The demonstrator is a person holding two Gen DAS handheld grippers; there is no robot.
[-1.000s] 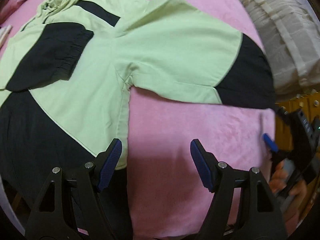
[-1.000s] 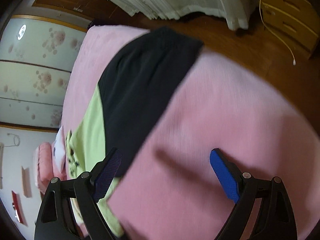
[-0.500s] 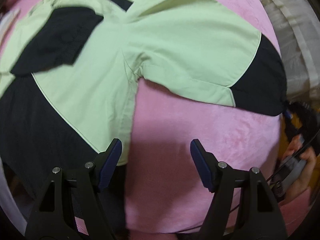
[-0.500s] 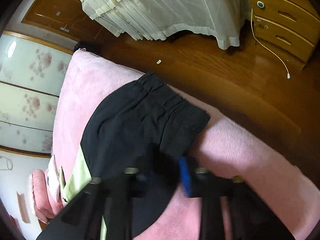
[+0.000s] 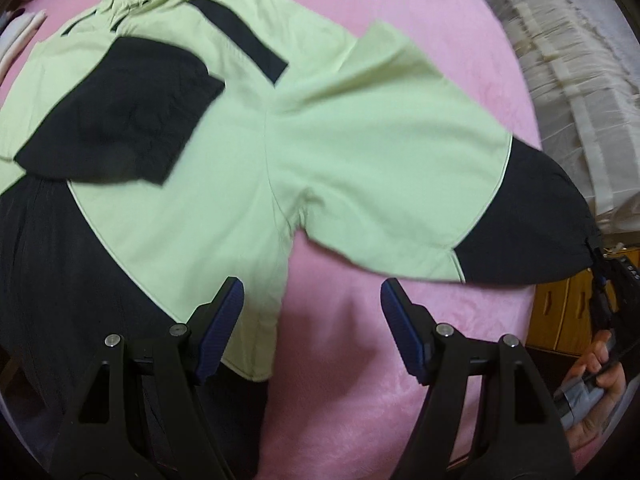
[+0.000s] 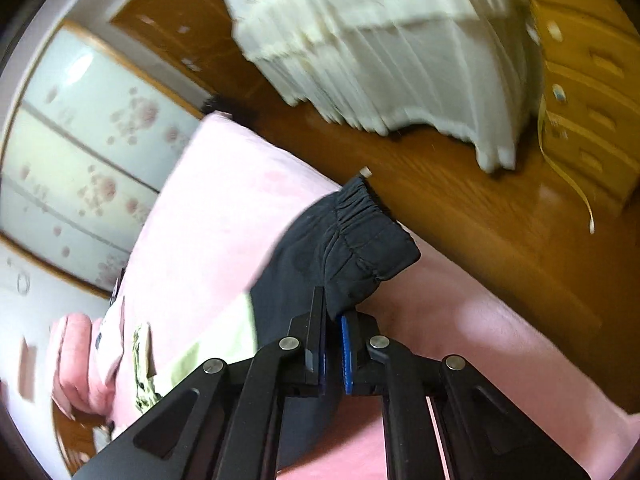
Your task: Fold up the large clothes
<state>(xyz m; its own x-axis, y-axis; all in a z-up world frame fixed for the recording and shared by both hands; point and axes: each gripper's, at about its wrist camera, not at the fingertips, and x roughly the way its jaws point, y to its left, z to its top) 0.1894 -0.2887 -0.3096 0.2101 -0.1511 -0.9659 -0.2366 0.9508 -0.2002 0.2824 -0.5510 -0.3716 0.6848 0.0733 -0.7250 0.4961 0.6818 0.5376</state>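
Left wrist view
Jacket: light green with black panels, laid flat on the pink blanket; the body fills the left and centre of the frame, hood at the upper left.
Folded sleeve: its black cuff is laid across the chest at the left.
Outstretched sleeve: its long axis runs from the centre toward the right edge, black end pointing right.
Left gripper: fingers spread wide at the bottom, nothing between them; the jacket hem is seen at the left finger.
Right gripper: seen only here from outside, at the right edge at the sleeve's black end, held by a hand.

Right wrist view
Cuff: gathered elastic black cuff, centre frame, pointing toward the upper right; not resolved in the other view.
Right gripper: fingers closed together, pinching the black sleeve fabric just behind the cuff.
Floor: wooden, beyond the bed edge.
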